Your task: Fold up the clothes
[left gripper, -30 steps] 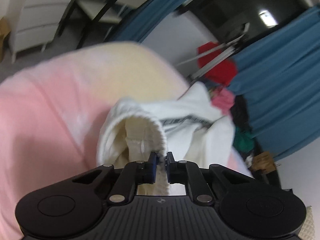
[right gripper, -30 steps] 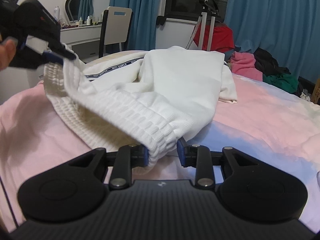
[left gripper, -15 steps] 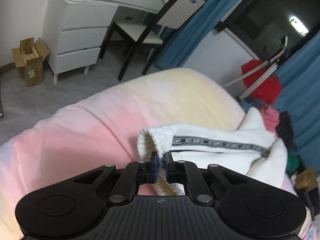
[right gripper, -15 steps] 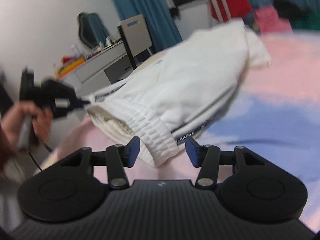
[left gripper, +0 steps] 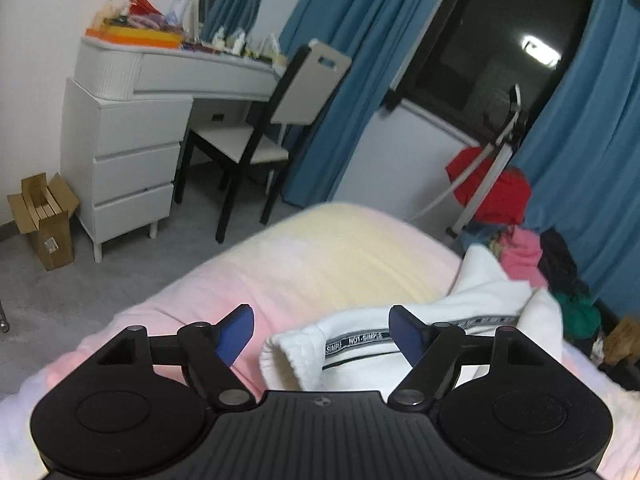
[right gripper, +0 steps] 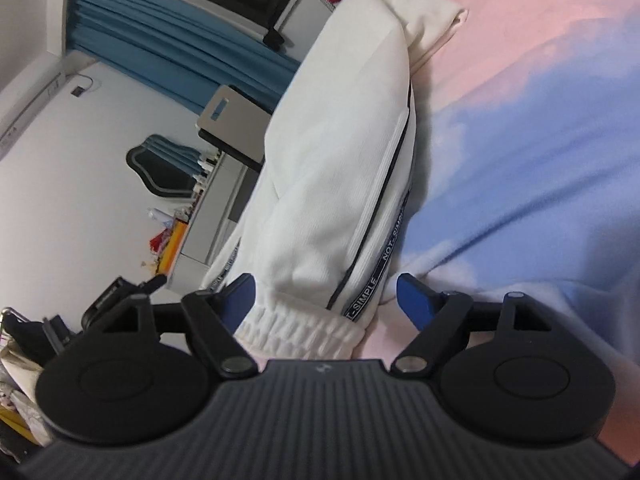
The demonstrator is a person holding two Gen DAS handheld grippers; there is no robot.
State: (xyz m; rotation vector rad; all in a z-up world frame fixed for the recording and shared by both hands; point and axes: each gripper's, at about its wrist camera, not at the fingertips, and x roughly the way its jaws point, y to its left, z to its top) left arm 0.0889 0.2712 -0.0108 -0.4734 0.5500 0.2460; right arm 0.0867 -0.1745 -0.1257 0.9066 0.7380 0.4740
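the white ribbed-cuff trousers with a black lettered stripe (left gripper: 360,346) lie bunched on the pink and blue blanket (right gripper: 540,128) near its edge. the left gripper (left gripper: 322,334) and right gripper (right gripper: 326,300) are opening wide, fabric between the pads, unpressed.

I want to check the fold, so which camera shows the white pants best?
The right wrist view: the pants run nearly full length across the bed, side stripe and waistband visible. The left wrist view shows only the waistband end, partly behind the tool.
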